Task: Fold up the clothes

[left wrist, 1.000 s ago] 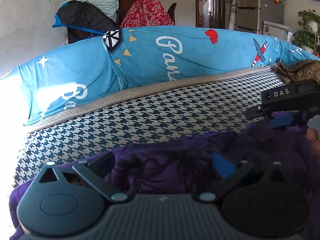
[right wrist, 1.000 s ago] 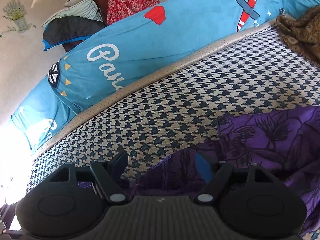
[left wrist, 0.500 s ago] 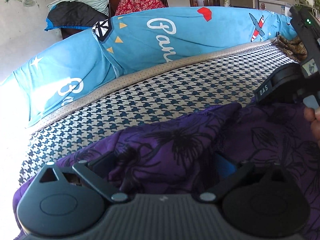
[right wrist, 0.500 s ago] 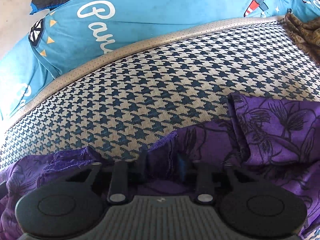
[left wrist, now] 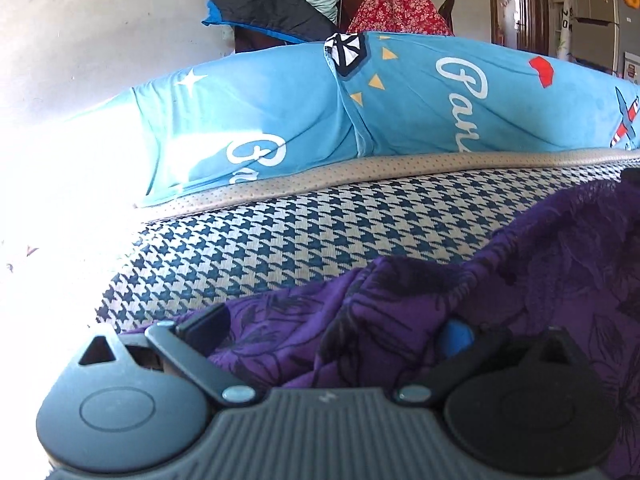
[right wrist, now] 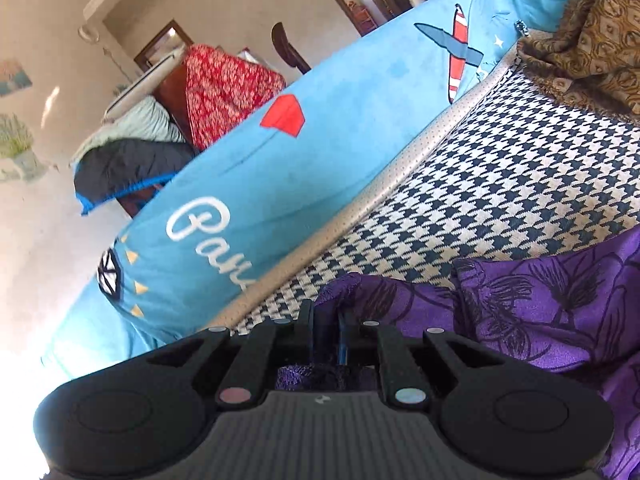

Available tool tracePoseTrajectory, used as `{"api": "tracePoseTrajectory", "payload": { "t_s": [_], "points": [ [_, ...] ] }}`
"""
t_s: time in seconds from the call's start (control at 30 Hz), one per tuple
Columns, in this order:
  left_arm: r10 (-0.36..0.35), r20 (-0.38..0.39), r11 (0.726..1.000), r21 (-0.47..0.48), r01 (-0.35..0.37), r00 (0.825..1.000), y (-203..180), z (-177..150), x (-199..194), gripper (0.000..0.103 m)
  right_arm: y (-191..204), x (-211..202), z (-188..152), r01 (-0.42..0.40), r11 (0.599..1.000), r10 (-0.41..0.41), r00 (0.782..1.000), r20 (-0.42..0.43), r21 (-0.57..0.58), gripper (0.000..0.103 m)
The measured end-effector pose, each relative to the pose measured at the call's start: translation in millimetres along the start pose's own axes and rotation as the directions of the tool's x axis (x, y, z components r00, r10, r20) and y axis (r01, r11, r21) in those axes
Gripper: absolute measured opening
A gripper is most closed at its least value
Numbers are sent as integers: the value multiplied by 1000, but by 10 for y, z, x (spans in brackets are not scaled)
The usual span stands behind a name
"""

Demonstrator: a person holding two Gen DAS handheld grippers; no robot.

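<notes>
A purple garment (left wrist: 460, 292) printed with dark line-drawn flowers is seen bunched on a houndstooth-patterned bed cover (left wrist: 320, 228), at its near edge. In the right wrist view the same garment (right wrist: 560, 300) is rumpled at the lower right, with a fold of it drawn into the right gripper (right wrist: 326, 330); the jaws are closed almost together and the purple cloth is pinched between them. In the left wrist view the left gripper (left wrist: 332, 332) is held with its jaws spread wide, and the garment is heaped between and over them; a blue pad is partly covered by the cloth. Whether the cloth is actually gripped there cannot be told.

Beyond the houndstooth cover a grey perforated border (left wrist: 360, 172) is seen, and behind it a long blue bolster (left wrist: 300, 112) is laid along the bed. White script is printed on it: "Pan" at the right and "Ba" lower left, both cut off by folds. A red shape, a striped aeroplane, yellow triangles and a white star are also printed on it. A brown patterned cloth (right wrist: 588, 48) is lying at the far right corner of the bed.
</notes>
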State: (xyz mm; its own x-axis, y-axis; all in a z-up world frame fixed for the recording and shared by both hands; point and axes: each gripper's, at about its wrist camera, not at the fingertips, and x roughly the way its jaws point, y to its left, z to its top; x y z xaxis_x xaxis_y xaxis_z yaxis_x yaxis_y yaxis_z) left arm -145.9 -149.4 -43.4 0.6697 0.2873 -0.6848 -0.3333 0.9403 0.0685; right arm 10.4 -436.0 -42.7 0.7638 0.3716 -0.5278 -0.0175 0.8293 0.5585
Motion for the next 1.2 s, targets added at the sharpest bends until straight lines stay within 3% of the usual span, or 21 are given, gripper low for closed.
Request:
{"api": "tracePoseTrajectory", "payload": {
  "t_s": [0.1, 0.23, 0.27, 0.47, 0.6, 0.83, 1.03, 1.1, 1.2],
  "points": [
    [-50, -65, 998, -37, 47, 997, 31, -29, 66, 103, -48, 139, -26, 100, 995, -100, 994, -51, -6, 13],
    [-83, -121, 996, -51, 77, 989, 34, -76, 121, 103, -47, 191, -87, 261, 963, -267, 958, -110, -63, 22],
    [-80, -124, 996, -41, 75, 989, 23, -87, 117, 103, -7, 165, -89, 264, 961, -271, 958, -95, -83, 23],
    [-79, -142, 997, -16, 77, 987, -23, -170, 118, 103, 323, -20, -108, 177, 963, -178, 984, 15, -205, 26],
    [-78, -142, 997, -9, 78, 987, -28, -190, 109, 103, 472, 65, -202, 10, 976, -25, 997, -66, -216, 30],
    [-94, -141, 996, -13, 94, 986, -5, -199, 56, 103, 800, 221, -511, -190, 935, 139, 973, -183, -301, 43],
    [-131, -123, 991, -47, 126, 984, 101, -166, -74, 103, 938, 403, -730, -193, 906, 92, 958, -271, -377, 60],
    [-149, -110, 987, -76, 141, 983, 166, -133, -125, 103, 950, 457, -785, -191, 895, 59, 947, -316, -404, 71],
    [-152, -90, 983, -115, 141, 984, 259, -94, -177, 103, 946, 524, -892, -196, 868, 11, 926, -376, -457, 72]
  ]
}}
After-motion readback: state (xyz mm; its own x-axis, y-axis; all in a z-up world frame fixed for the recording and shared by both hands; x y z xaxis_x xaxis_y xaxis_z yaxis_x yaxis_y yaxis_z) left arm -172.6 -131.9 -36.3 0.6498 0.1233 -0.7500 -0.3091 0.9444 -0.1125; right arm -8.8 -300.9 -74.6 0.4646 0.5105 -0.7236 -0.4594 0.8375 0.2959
